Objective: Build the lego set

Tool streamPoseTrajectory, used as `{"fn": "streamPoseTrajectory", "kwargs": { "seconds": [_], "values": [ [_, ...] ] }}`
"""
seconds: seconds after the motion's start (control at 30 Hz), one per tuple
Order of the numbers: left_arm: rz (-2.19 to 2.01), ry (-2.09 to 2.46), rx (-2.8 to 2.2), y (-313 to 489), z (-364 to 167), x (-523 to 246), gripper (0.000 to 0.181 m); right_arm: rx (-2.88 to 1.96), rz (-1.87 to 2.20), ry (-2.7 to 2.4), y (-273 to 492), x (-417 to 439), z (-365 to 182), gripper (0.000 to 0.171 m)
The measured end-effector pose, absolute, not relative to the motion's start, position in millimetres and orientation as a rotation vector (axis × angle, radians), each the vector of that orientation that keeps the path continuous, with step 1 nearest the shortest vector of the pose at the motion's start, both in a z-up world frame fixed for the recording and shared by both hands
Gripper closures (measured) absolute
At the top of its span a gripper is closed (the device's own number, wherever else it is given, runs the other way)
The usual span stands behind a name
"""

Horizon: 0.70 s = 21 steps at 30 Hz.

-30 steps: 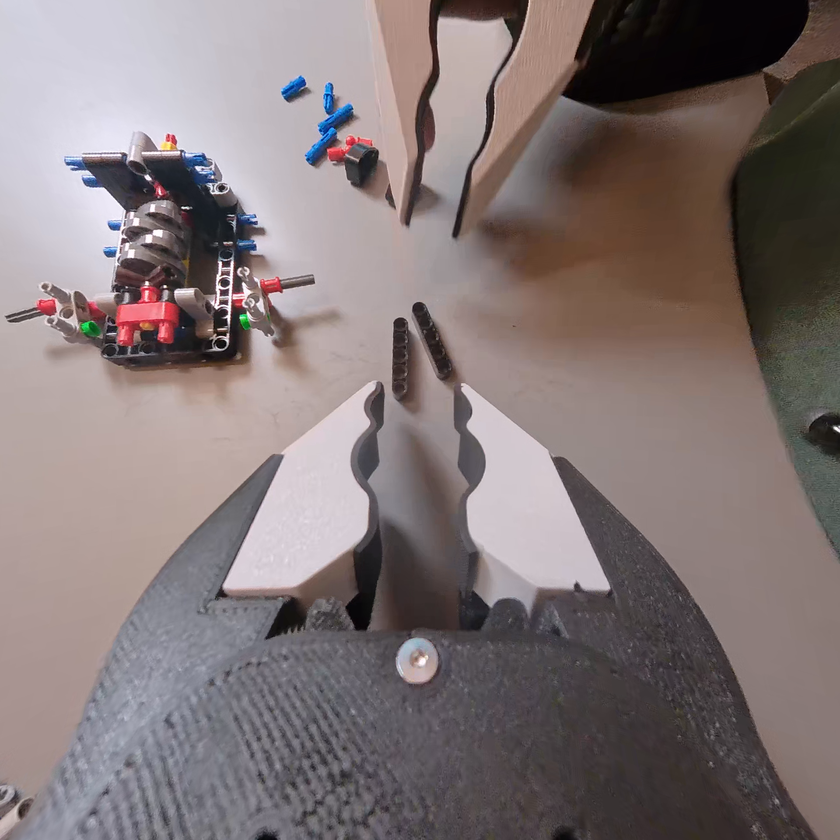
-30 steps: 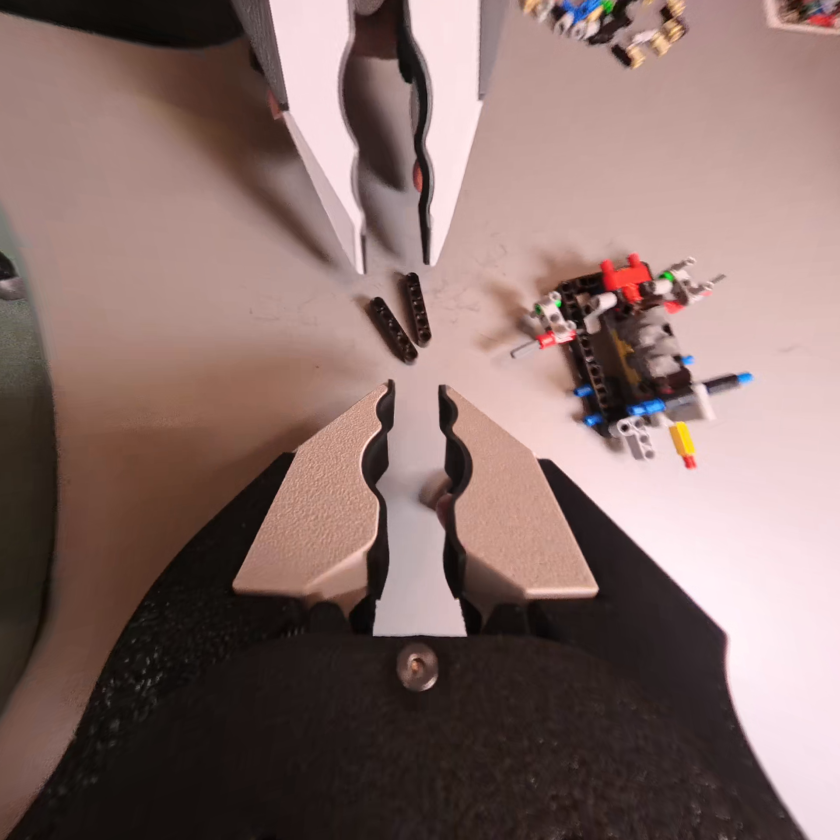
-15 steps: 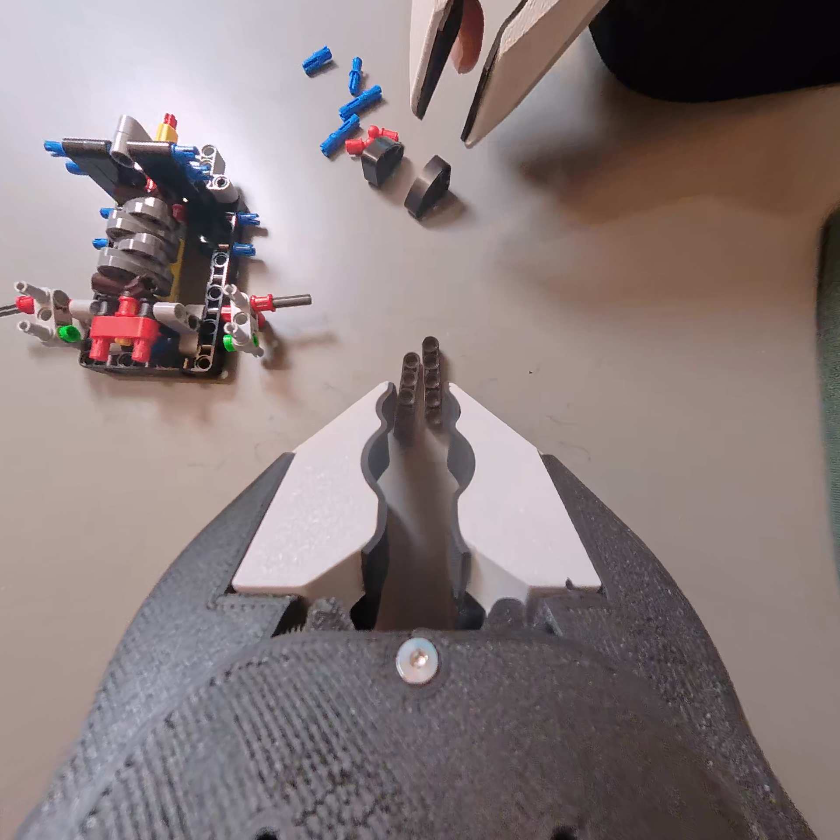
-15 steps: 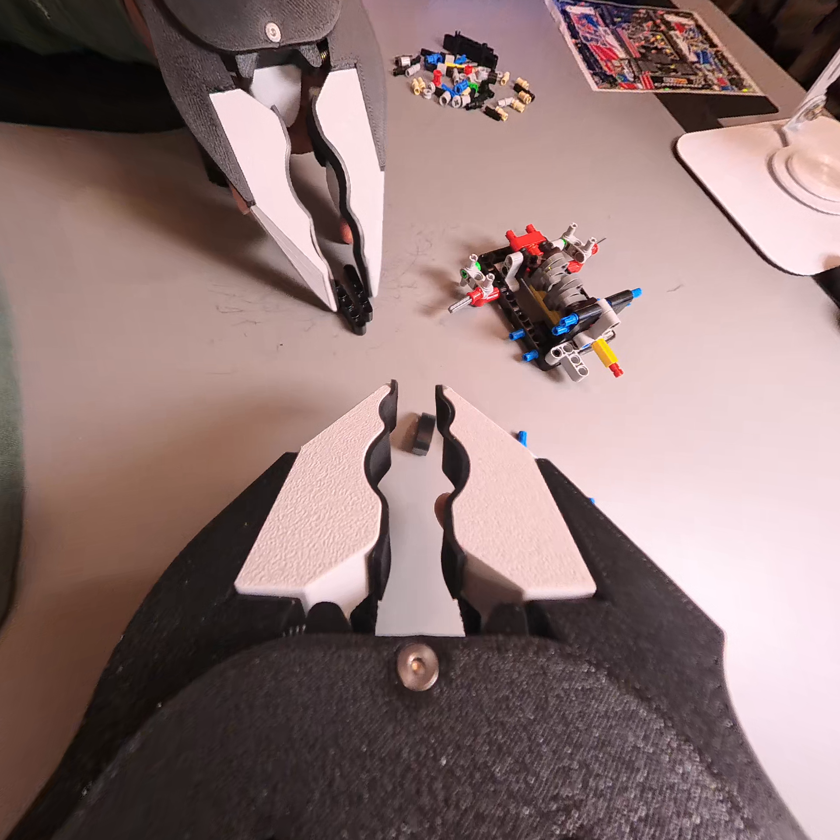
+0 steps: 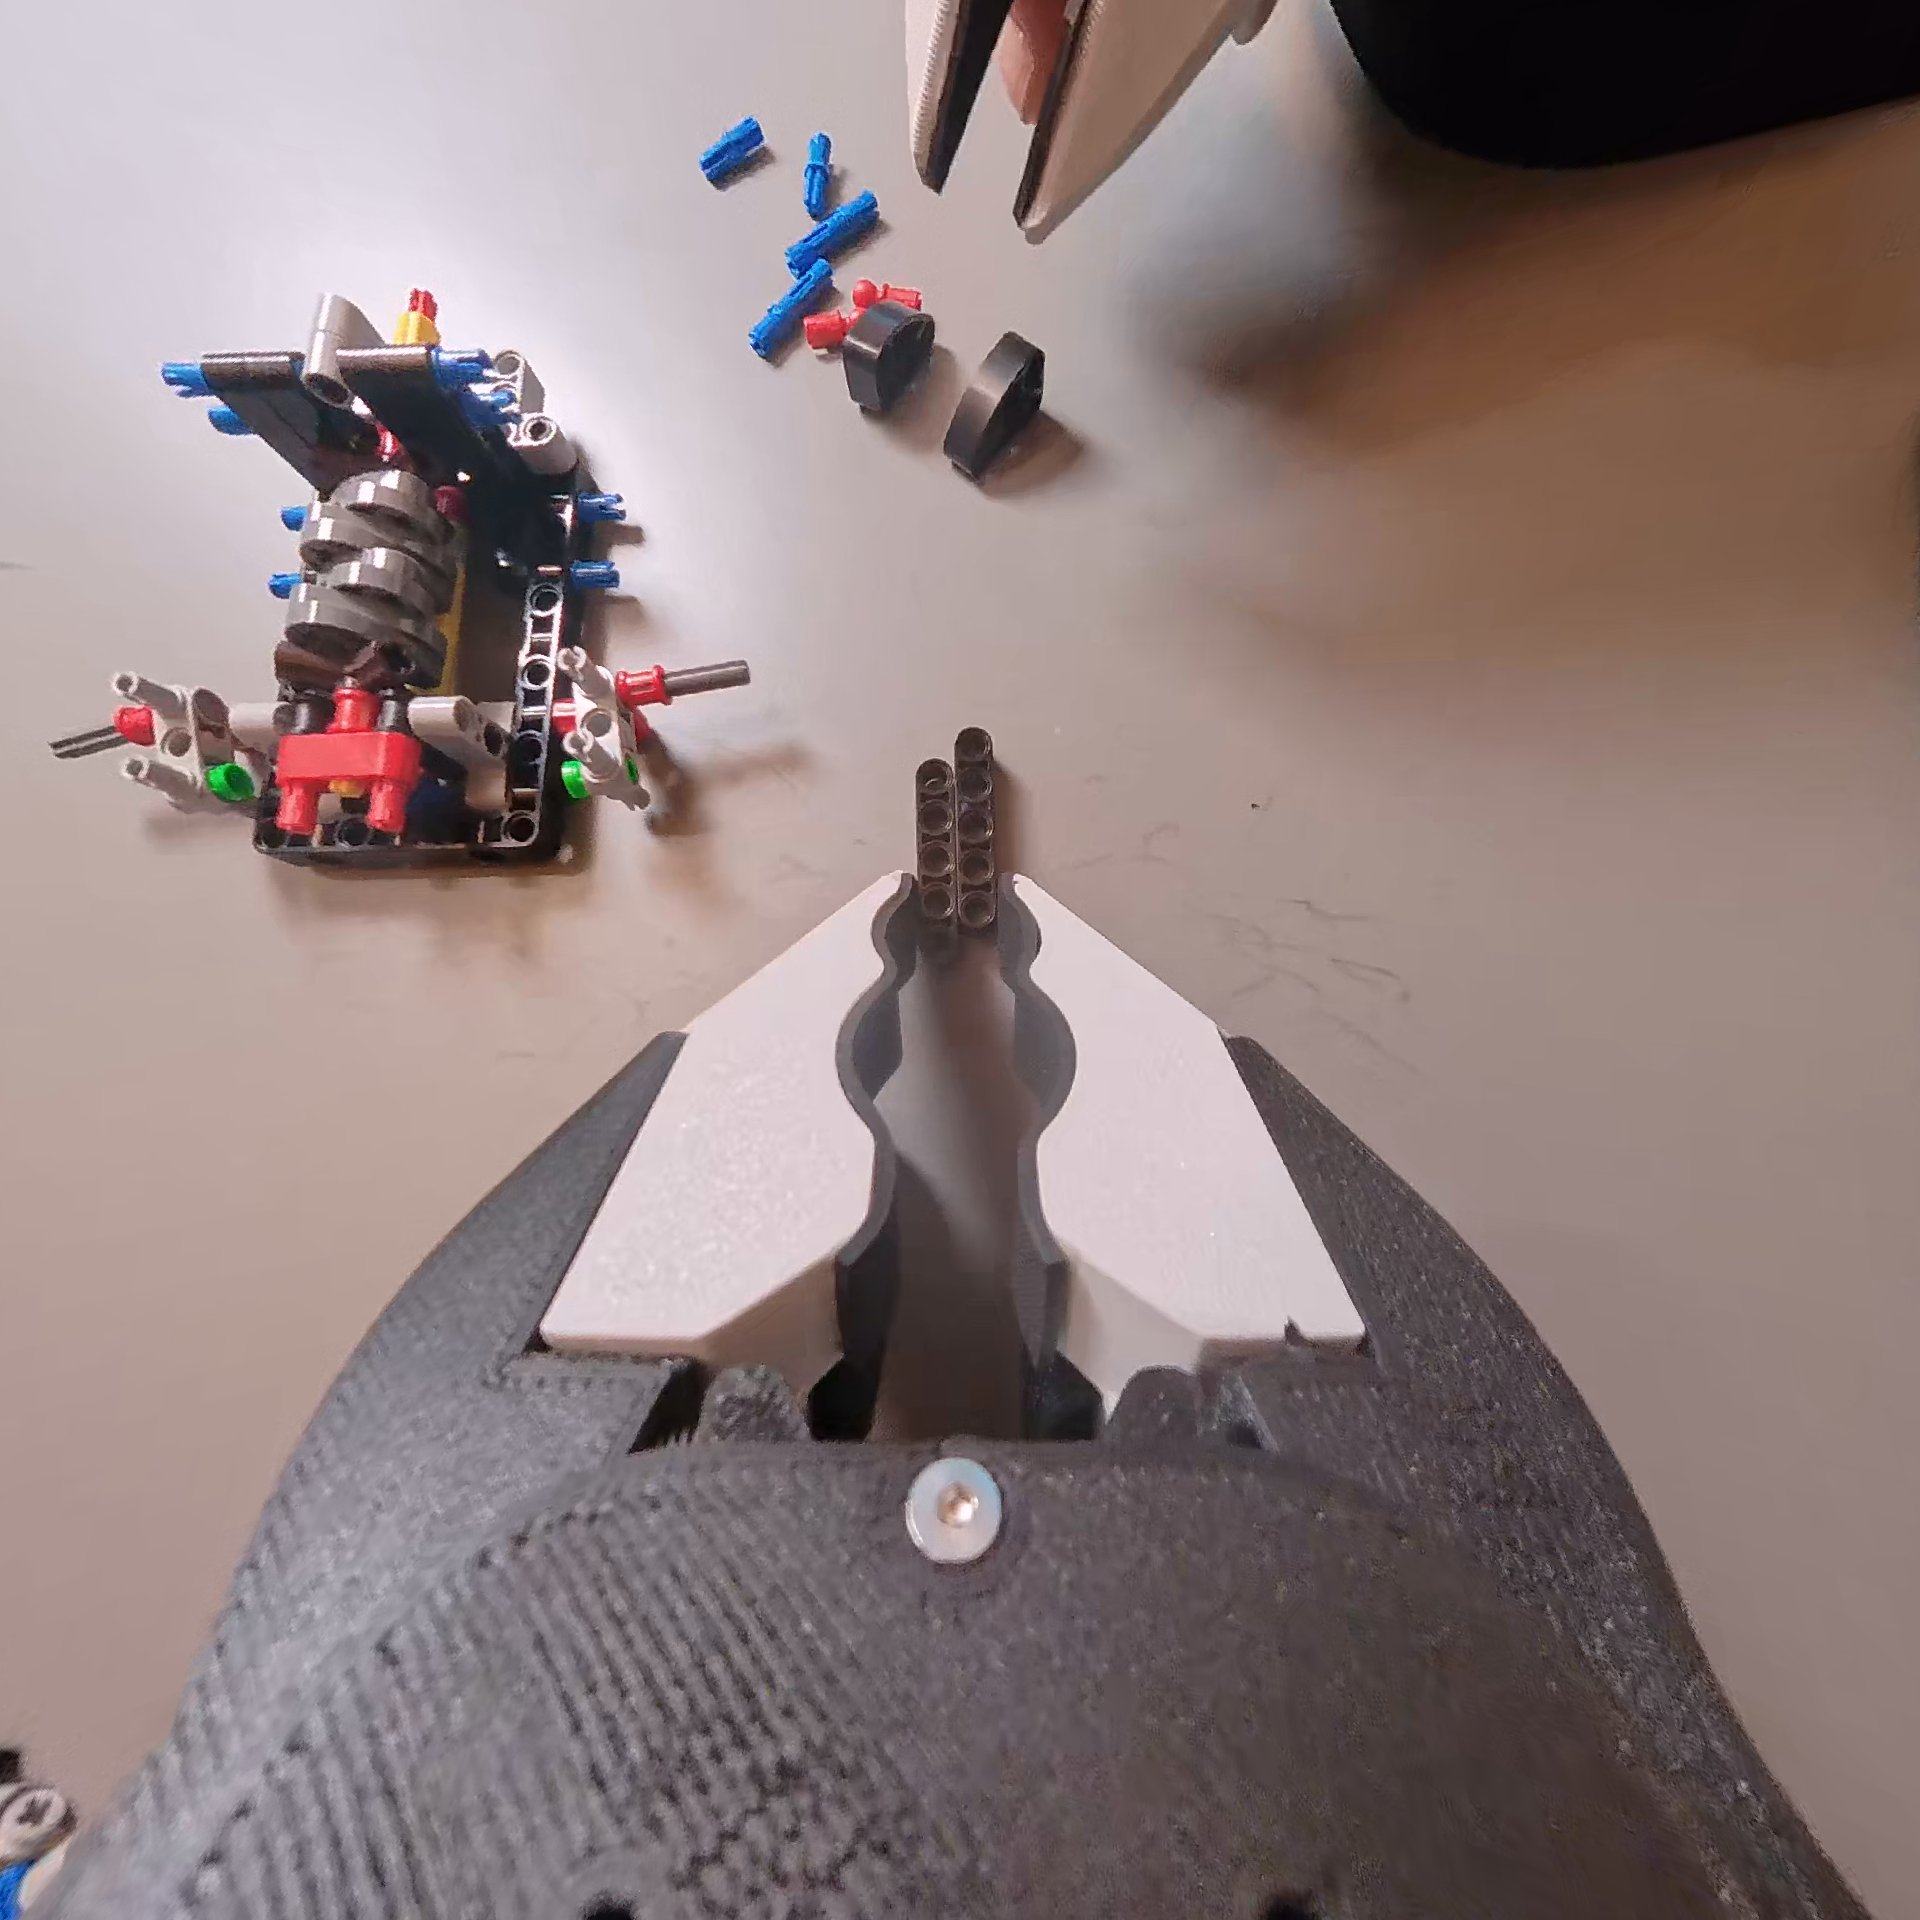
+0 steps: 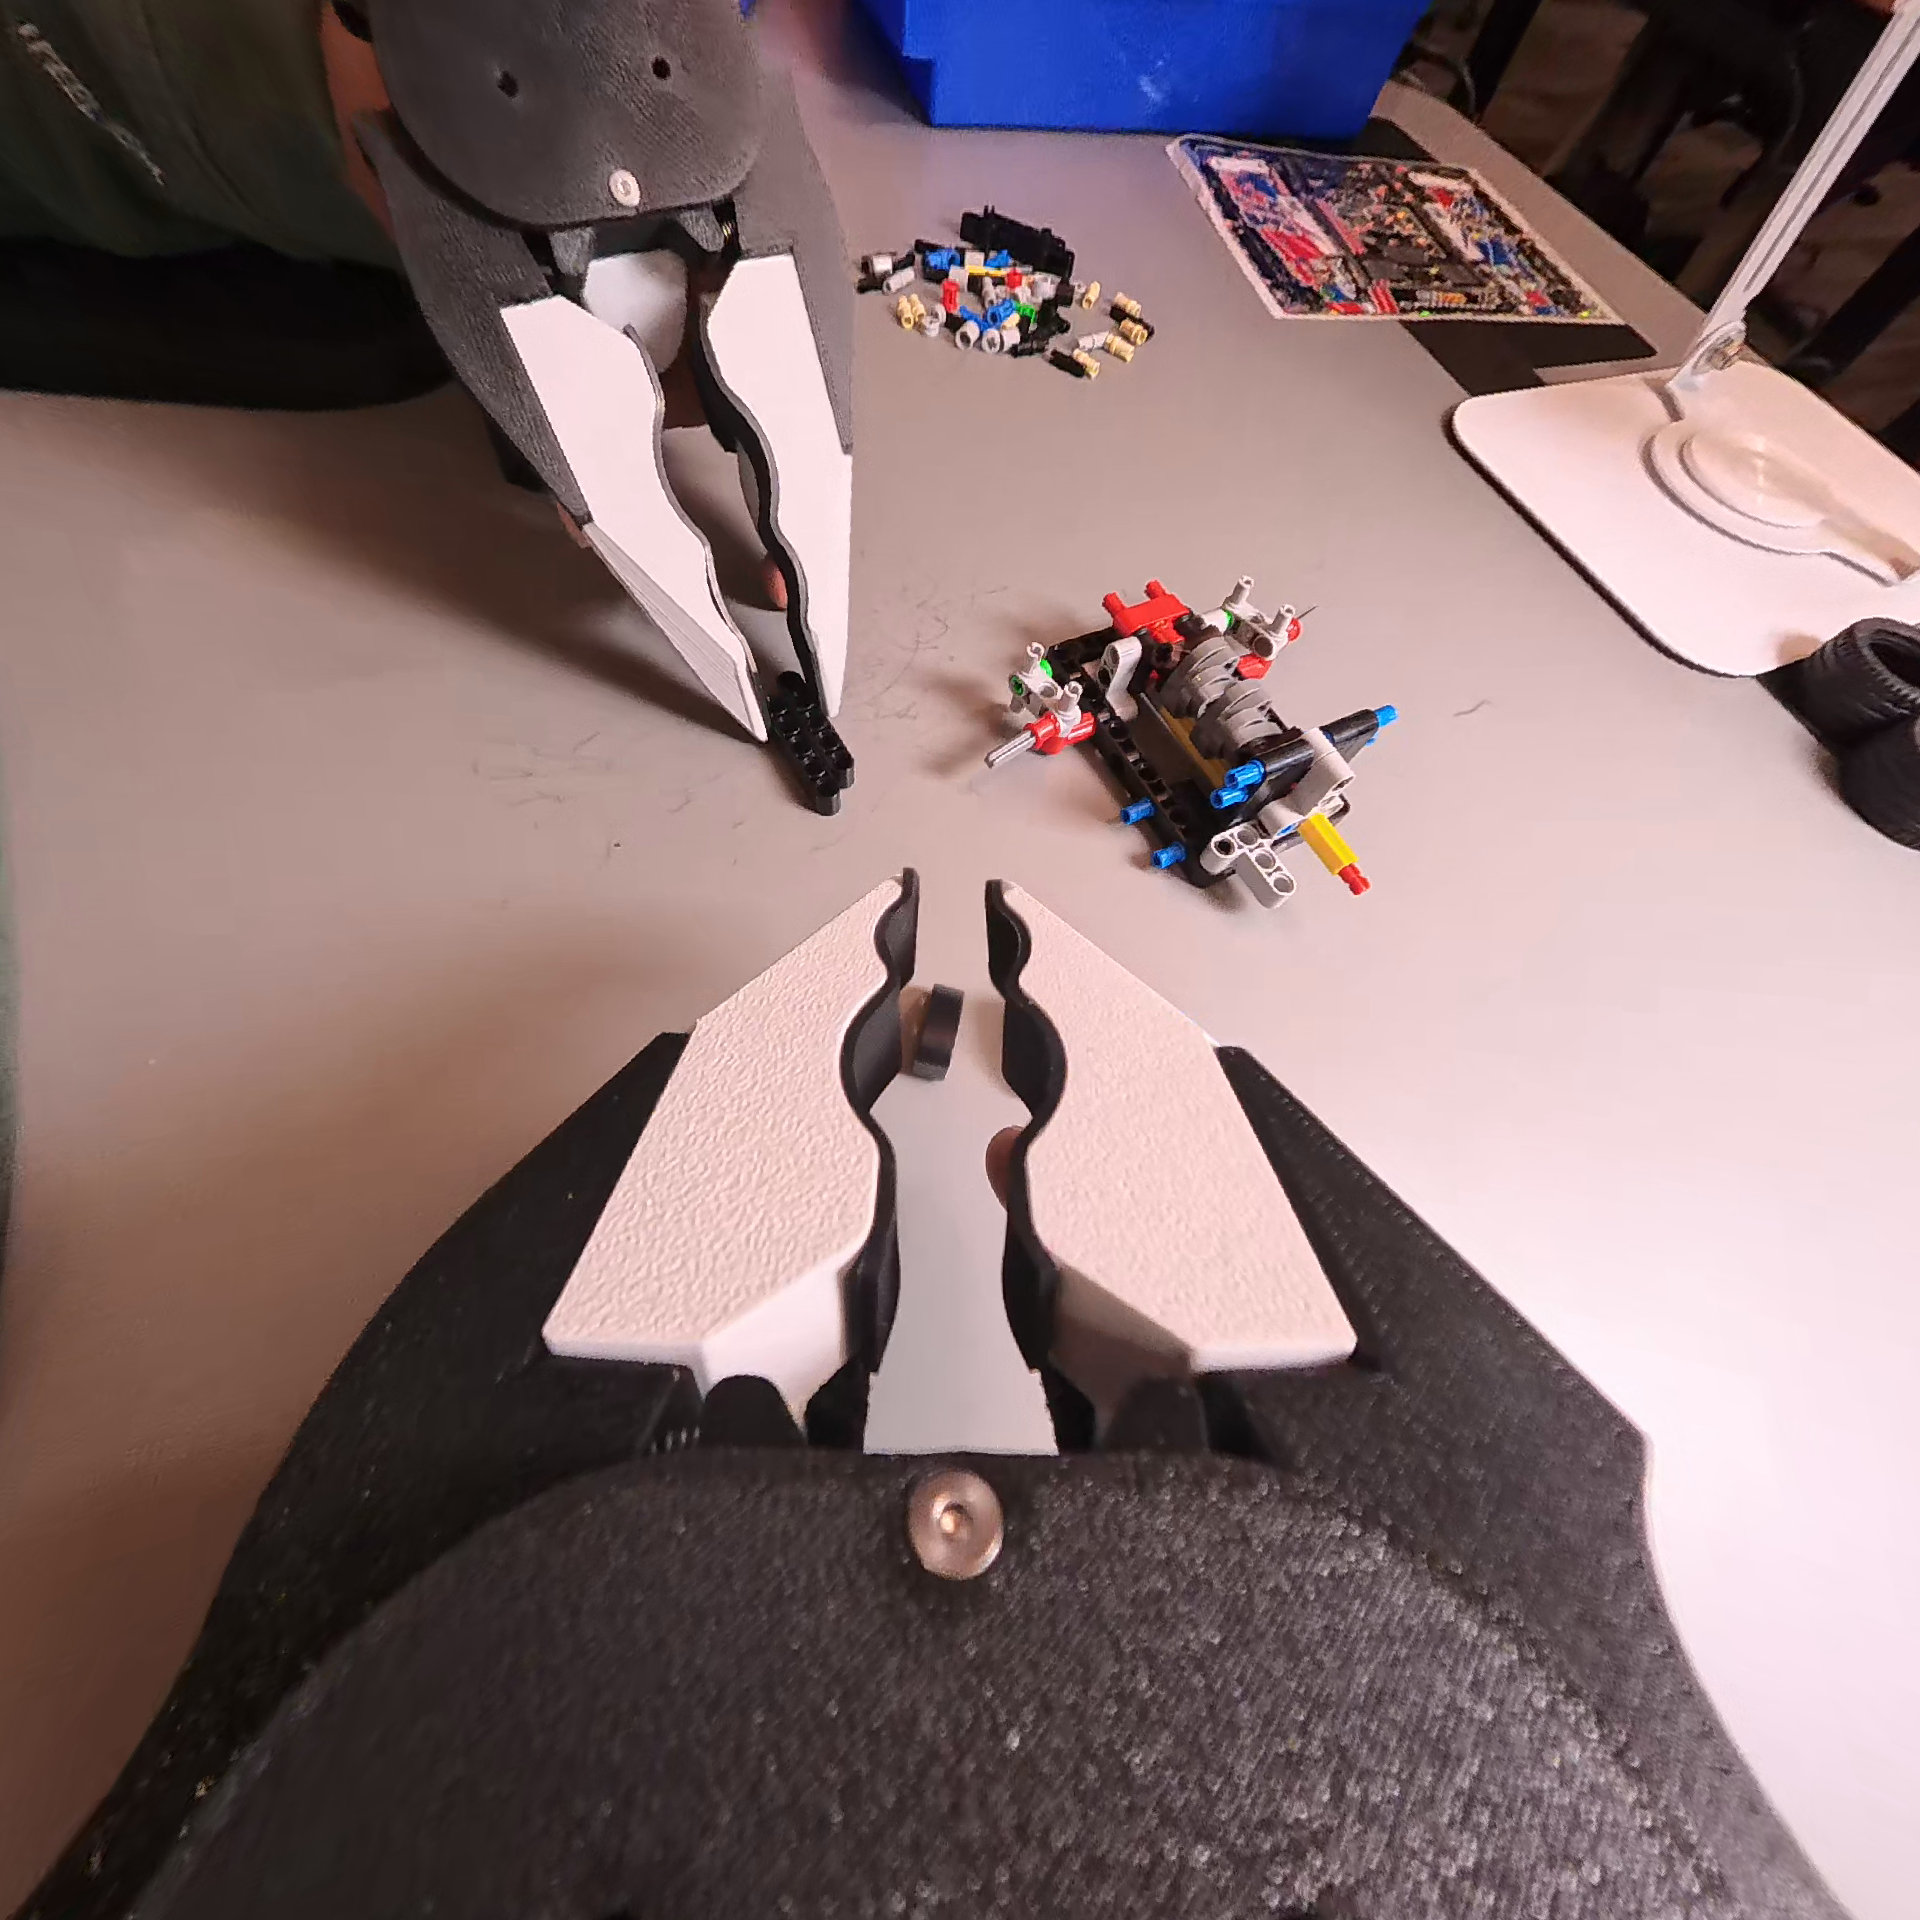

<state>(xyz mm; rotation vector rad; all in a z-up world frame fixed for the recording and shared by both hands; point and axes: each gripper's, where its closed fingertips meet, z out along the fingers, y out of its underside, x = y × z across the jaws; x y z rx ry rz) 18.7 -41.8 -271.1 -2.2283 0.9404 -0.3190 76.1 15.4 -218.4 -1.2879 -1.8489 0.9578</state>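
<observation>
Meanwhile, the left claw [image 5: 954, 883] pinches two black perforated beams [image 5: 958, 831] side by side between its tips, their free ends pointing out over the grey surface [image 5: 1455, 831]. Seen from the right wrist view, the same left claw [image 6: 795, 717] holds the black perforated beams [image 6: 805, 743] with their ends down at the surface [image 6: 312, 935]. The right claw [image 6: 951, 888] hovers with its tips slightly spread and nothing gripped, above a small black curved piece [image 6: 935, 1034] lying on the surface. The partly built lego model [image 6: 1195, 727], red, grey, black and blue, sits nearer the right edge. A pile of loose parts [image 6: 1003, 301], an instruction sheet [image 6: 1382, 234] and a blue bin [image 6: 1132, 57] lie toward the far edge.
</observation>
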Motion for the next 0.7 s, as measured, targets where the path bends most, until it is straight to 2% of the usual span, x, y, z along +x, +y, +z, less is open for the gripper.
{"fn": "streamPoseTrajectory", "kwargs": {
  "seconds": [0.23,0.33,0.53,0.7],
  "values": [
    [-0.398,1.01,-2.183,-41.7,-270.6,15.0,0.164,-1.27,0.992,-1.808,14.1,73.3,-210.0,0.161],
    [-0.437,0.984,-2.145,-42.5,-263.1,17.3,0.154,-1.271,0.997,-1.793,15.6,73.4,-209.3,0.161],
    [-0.387,0.793,-1.995,-31.7,-221.1,-4.4,0.151,-1.24,1.032,-1.722,18.9,73.8,-192.8,0.16],
    [-0.179,0.507,-1.856,-20.6,-173.0,-68.4,0.156,-1.198,1.069,-1.617,25.0,74.9,-172.8,0.157]
  ]
}}
